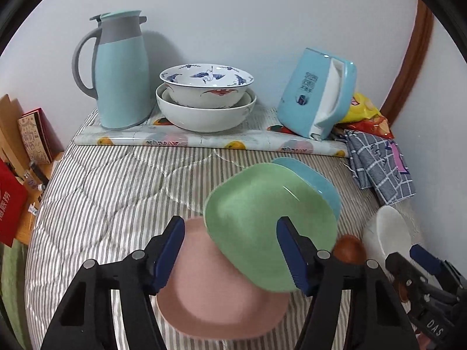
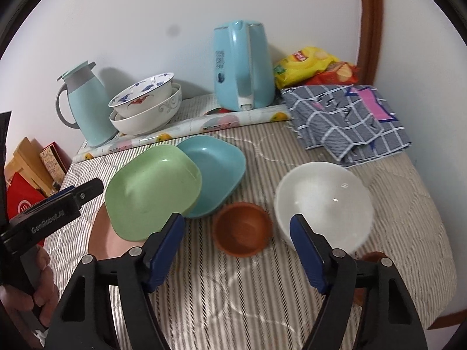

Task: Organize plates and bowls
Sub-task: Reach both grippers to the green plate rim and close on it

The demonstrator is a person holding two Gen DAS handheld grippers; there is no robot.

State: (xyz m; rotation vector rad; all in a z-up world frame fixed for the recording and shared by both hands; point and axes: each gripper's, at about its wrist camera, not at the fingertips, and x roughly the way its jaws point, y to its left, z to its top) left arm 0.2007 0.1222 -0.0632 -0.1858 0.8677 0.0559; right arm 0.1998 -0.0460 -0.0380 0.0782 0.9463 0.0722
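Three plates overlap on striped cover: pink plate [image 1: 210,300] lowest, green plate [image 1: 262,227] atop its edge, blue plate [image 2: 216,172] under green's far side. Left gripper [image 1: 230,256] spread, nothing pinched, fingers straddling pink-green overlap. Advice: take green by near rim, lift clear before stacking. Brown bowl [image 2: 242,229] beside white bowl [image 2: 324,204], apart. Right gripper [image 2: 238,253] spread, empty, over brown bowl; centre one rim wall between pads before closing.

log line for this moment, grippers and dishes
left gripper: open over pink plate | right gripper: open, near brown bowl, white bowl | green plate overlaps blue plate
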